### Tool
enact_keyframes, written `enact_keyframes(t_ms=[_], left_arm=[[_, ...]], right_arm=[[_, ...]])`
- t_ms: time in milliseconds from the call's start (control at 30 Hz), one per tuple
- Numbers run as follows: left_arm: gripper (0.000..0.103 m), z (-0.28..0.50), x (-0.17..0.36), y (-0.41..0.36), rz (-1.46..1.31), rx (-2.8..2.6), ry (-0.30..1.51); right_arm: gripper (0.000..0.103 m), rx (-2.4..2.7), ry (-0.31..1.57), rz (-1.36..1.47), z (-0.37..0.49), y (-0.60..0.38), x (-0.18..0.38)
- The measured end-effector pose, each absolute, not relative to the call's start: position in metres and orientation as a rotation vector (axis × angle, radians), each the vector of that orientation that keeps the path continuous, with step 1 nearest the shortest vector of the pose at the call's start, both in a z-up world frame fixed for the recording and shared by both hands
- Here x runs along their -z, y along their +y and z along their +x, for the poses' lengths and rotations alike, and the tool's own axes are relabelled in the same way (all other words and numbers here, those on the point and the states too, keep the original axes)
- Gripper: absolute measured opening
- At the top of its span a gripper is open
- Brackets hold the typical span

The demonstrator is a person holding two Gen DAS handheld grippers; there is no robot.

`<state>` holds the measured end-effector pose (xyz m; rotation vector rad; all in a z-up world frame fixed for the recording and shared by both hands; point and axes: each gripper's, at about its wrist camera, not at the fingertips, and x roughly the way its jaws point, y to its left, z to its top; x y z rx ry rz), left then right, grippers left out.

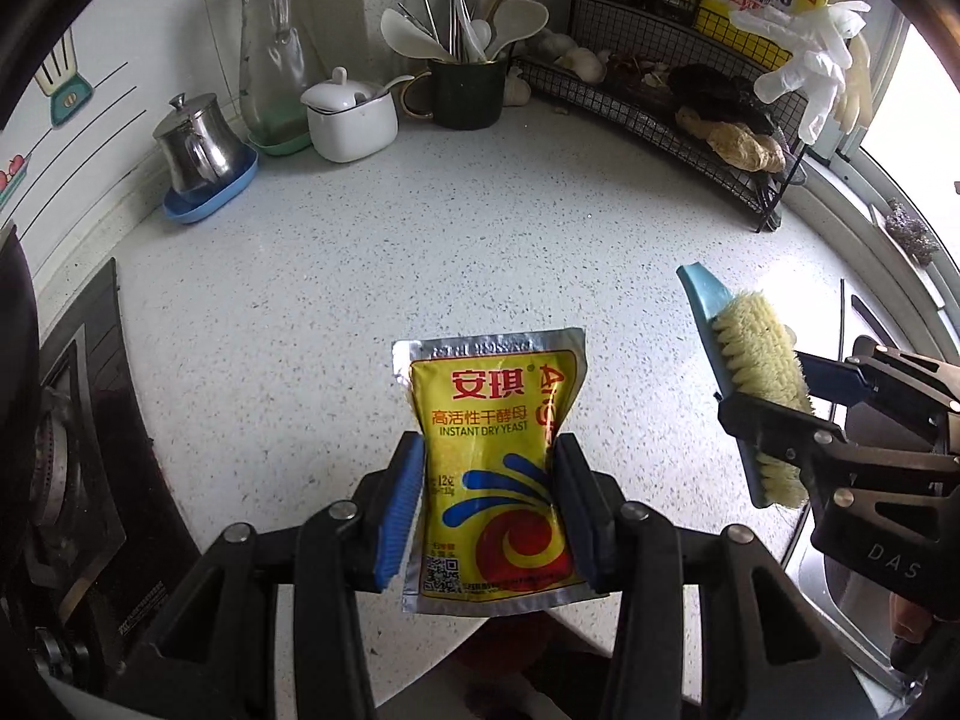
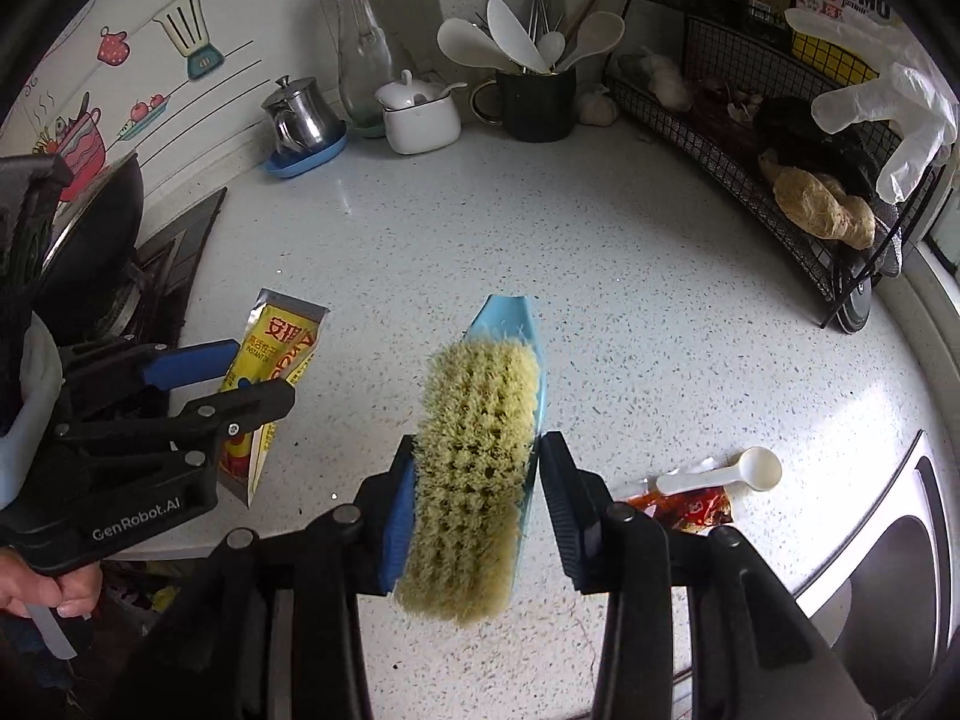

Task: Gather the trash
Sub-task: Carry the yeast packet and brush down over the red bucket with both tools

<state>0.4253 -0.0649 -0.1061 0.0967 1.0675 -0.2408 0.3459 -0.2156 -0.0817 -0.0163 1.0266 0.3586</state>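
— Speckled white counter point(image 1: 420, 252) filled most of both views, with a dark stove point(image 1: 78, 420) along one side and a steel sink point(image 2: 888, 540) at the other. What did the left gripper point(image 1: 489, 498) have?

— It was clamped on a yellow yeast packet point(image 1: 492, 468), one blue pad pressed against each long edge, the packet lifted clear of the counter. In the right wrist view the same packet point(image 2: 270, 360) showed edge-on between those fingers.

— And the right gripper point(image 2: 477, 510)?

— Closed on a scrub brush point(image 2: 474, 468) with a light blue back and pale yellow bristles, held off the surface. From the left wrist view the brush point(image 1: 756, 384) hung just to the side of the packet, the two apart.

— Any other rubbish left lying?

— A torn red wrapper point(image 2: 684, 507) lay flat on the counter near the sink edge, with a small white plastic spoon point(image 2: 726, 474) resting across it.

— What crowded the back?

— A steel pot point(image 1: 195, 141) on a blue dish, a tall glass bottle point(image 1: 270, 42), a white lidded jar point(image 1: 351, 117), and a dark mug of utensils point(image 1: 468, 90). A black wire rack point(image 2: 750, 138) stood in the corner holding ginger and garlic, a clear plastic glove point(image 2: 894, 114) draped over its rail. All of it sat well apart from both grippers, and the middle of the counter lay bare.
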Motion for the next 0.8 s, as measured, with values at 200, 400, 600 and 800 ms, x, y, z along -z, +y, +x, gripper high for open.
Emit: enact_keyframes(t_ms=[200, 400, 600, 800], left_arm=[[0.042, 0.378, 0.096, -0.044, 0.11, 0.267, 1.043], [0.042, 0.323, 0.093, -0.019, 0.097, 0.291, 1.04], [0.042, 0.268, 0.101, 0.002, 0.106, 0.309, 1.069], [0.042, 0.226, 0.125, 0.018, 0.104, 0.326, 1.123]], right_arm=[[0.037, -0.364, 0.992, -0.008, 0.303, -0.204, 0.069], [0.037, -0.357, 0.986, -0.012, 0.26, -0.176, 0.072], [0.037, -0.351, 1.013, -0.018, 0.215, -0.158, 0.08], [0.037, -0.341, 1.048, -0.011, 0.174, -0.144, 0.095]])
